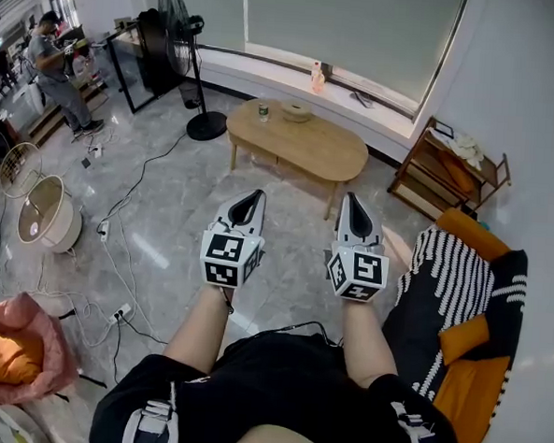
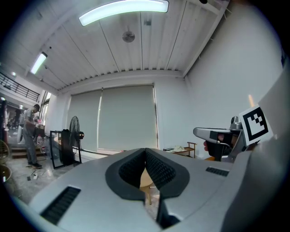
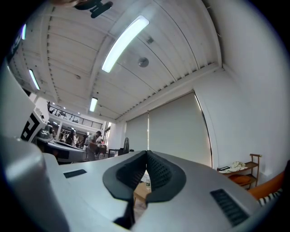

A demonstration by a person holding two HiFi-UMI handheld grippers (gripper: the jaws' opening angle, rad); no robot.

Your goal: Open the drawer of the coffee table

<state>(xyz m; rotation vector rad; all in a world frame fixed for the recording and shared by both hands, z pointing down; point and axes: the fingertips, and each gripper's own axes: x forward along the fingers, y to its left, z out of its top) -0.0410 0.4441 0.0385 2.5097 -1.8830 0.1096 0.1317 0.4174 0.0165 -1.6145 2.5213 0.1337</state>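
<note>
The task has not started. The coffee table (image 1: 311, 151) stands well apart from the person, at 12 o'clock across a stretch of grey floor (image 1: 164, 228). Nothing touches it. A small cup (image 1: 263, 112) and a bowl (image 1: 297, 111) sit on its tabletop toward the 11 o'clock end. From the head view the drawer cannot be made out, so I cannot tell whether its front sits flush. Judging by the table's plain outline, it looks closed.

The left gripper (image 1: 256, 196) and the right gripper (image 1: 351, 198) are held side by side in front of the person, both aimed toward the table. Each is closed and empty. In the left gripper view the 2 ribbed pads of the left gripper (image 2: 145, 150) meet at the tips with nothing between them, and a sliver of the table shows far beyond. The right gripper view shows the same of the right gripper (image 3: 146, 154).

What is left is everything:
1. Cross the floor, minding the cables (image 1: 125, 253) at 9 o'clock.
2. Get low enough to find the drawer front.
3. Spread 1 gripper and take hold of the front or its handle.
4. Pull it out.
</note>
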